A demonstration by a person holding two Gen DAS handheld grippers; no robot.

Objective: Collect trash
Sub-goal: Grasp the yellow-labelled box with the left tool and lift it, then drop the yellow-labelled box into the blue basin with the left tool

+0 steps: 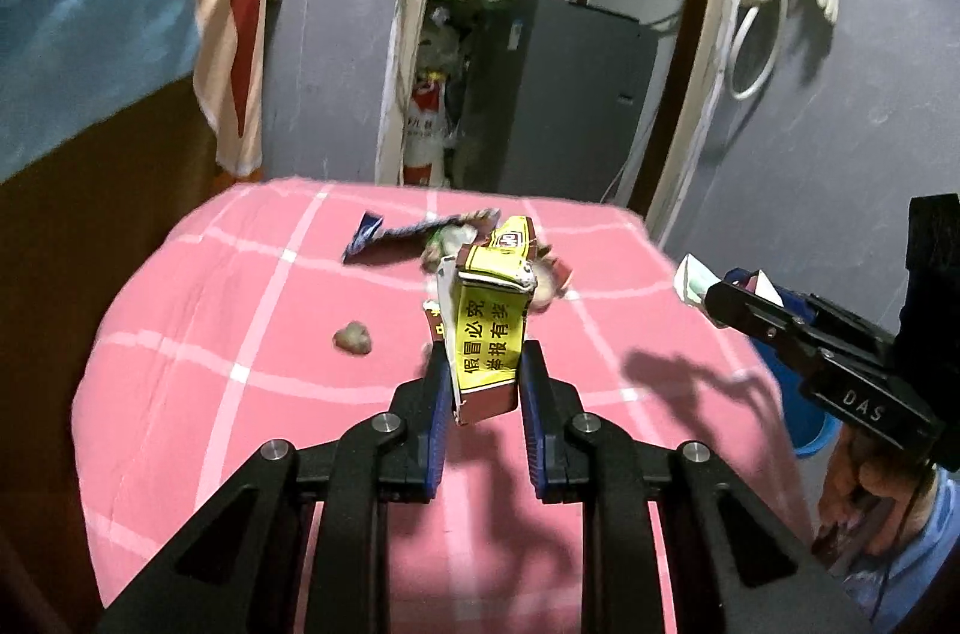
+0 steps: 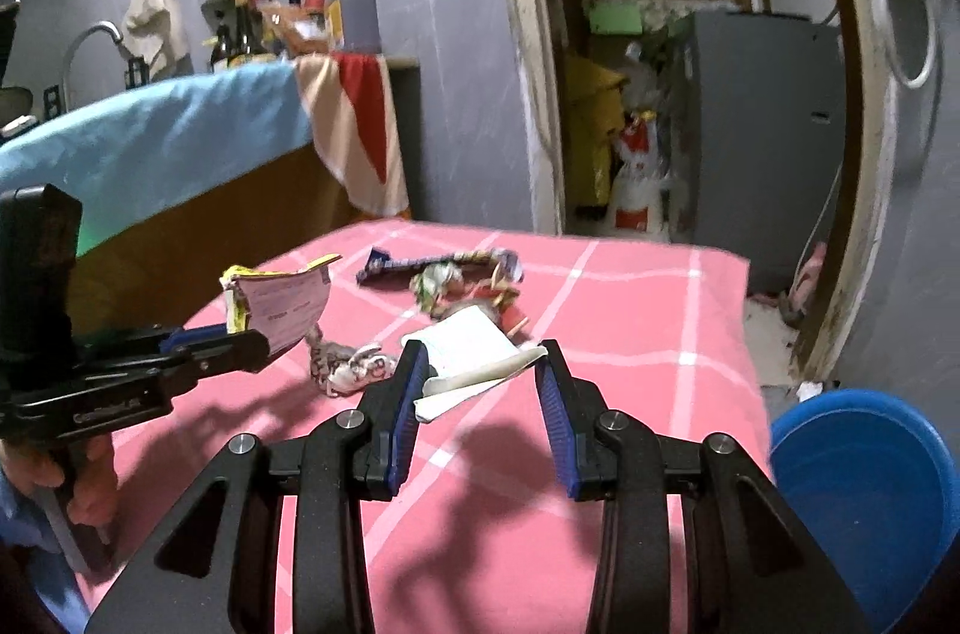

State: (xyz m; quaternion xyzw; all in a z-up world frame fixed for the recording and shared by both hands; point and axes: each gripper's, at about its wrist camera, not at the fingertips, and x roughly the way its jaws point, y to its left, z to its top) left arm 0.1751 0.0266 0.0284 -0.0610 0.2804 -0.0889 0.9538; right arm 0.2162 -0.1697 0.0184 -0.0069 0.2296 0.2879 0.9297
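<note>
yellow carton (image 1: 489, 334) in left gripper (image 1: 483, 370); white paper (image 2: 474, 358) in right gripper (image 2: 483, 364).

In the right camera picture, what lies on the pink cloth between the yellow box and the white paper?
A crumpled patterned wrapper lies there, between the yellow box in the left tongs and the white paper.

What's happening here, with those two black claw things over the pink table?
A person is clearing trash off a table covered in a pink checked cloth, holding a gripper in each hand. The left gripper has its fingers shut on a crumpled yellow and brown carton, lifted off the cloth. The right gripper holds a folded white paper. More wrappers lie in a heap farther back on the table, and a blue bin sits low beside the table's right edge.
</note>
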